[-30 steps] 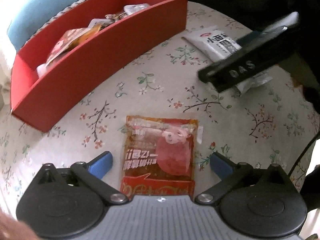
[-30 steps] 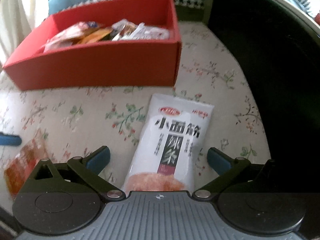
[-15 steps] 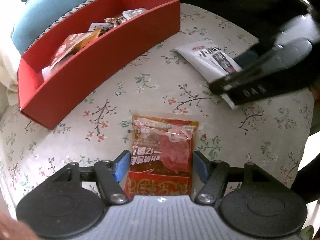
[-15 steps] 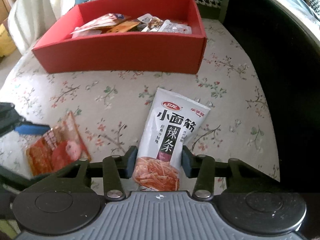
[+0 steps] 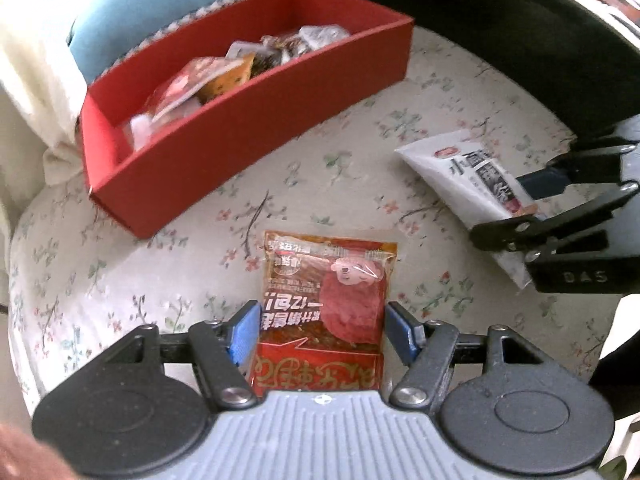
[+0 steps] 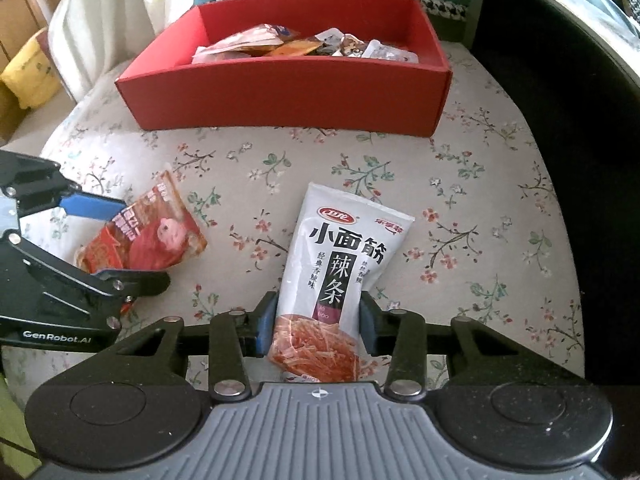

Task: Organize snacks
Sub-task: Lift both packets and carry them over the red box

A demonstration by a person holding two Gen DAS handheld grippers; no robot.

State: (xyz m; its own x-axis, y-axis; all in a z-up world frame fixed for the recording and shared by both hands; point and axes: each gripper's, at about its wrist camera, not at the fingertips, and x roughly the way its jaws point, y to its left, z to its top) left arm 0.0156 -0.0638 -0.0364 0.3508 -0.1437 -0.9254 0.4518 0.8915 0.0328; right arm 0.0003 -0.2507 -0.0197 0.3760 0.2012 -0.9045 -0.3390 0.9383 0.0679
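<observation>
A red snack packet (image 5: 324, 280) sits between my left gripper's (image 5: 320, 324) blue pads, which press on its two sides; the gripper is shut on it just above the floral tablecloth (image 5: 340, 184). A white snack packet (image 6: 344, 248) with black lettering stands between the pads of my right gripper (image 6: 318, 320), whose jaws are closing and squeeze its lower half. The red box (image 6: 280, 96) lies beyond both, holding several snack packets. The right wrist view shows the left gripper (image 6: 116, 240) with its red packet (image 6: 160, 236) at the left. In the left wrist view the right gripper (image 5: 520, 208) is at the right.
A blue cushion (image 5: 160, 12) lies behind the red box (image 5: 248, 128), with white fabric (image 6: 104, 20) to its left. The round table's edge drops into a dark area (image 6: 560, 100) on the right. Floral cloth lies bare between the box and the grippers.
Both grippers went from wide open to closed on their packets. Both have risen a little, and the box now looks farther off in each view.
</observation>
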